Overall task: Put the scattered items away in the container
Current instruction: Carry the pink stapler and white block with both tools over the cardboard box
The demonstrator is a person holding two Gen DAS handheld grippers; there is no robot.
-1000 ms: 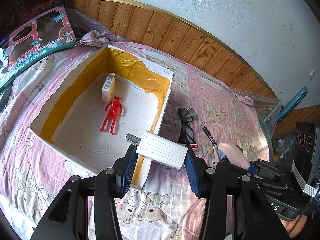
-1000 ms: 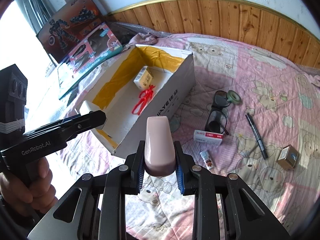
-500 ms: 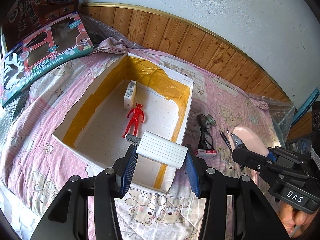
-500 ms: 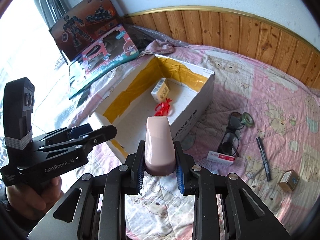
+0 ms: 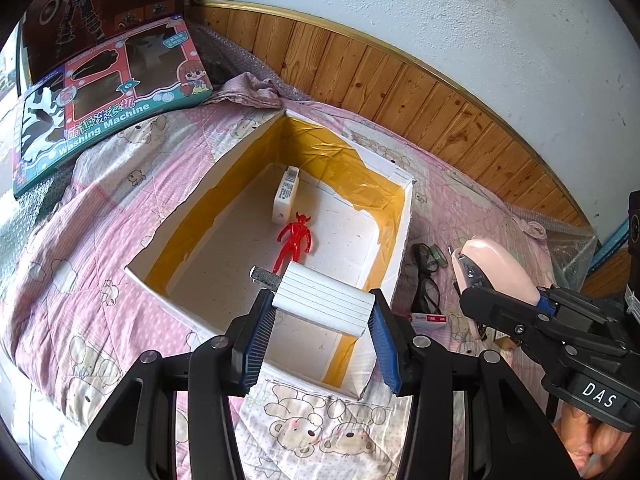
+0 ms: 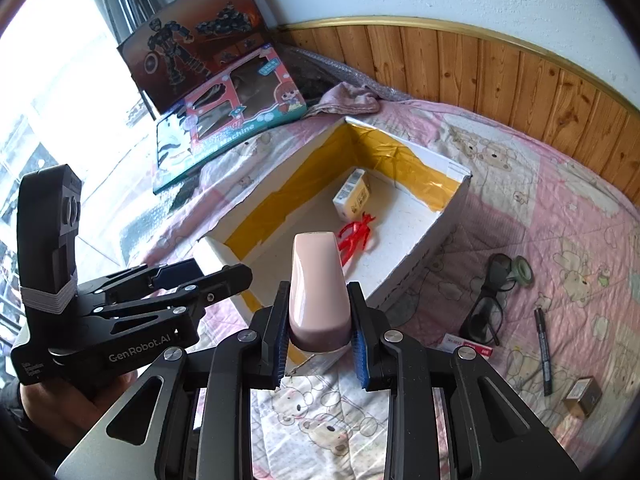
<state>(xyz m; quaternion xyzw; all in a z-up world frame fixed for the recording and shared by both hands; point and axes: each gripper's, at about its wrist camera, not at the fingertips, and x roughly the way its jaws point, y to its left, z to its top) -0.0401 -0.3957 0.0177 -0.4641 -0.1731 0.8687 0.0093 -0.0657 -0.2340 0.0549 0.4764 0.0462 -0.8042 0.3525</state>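
Over the white box (image 5: 400,240) on the bed, the left gripper (image 5: 322,322) has its jaws clamped on a ribbed white block (image 5: 324,300). Right gripper (image 6: 318,330) is squeezing a pink case (image 6: 316,280) just beside it.

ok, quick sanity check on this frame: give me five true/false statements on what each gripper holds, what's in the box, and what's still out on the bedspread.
1. The left gripper is shut on a white ribbed block. True.
2. The right gripper is open and holds nothing. False: it is shut on a pink stapler.
3. The red figure lies inside the white box. True.
4. The glasses are already in the box. False: they lie on the bedspread to the right of it.
5. The black pen lies in the box beside the small carton. False: the pen is on the bedspread, right of the glasses.
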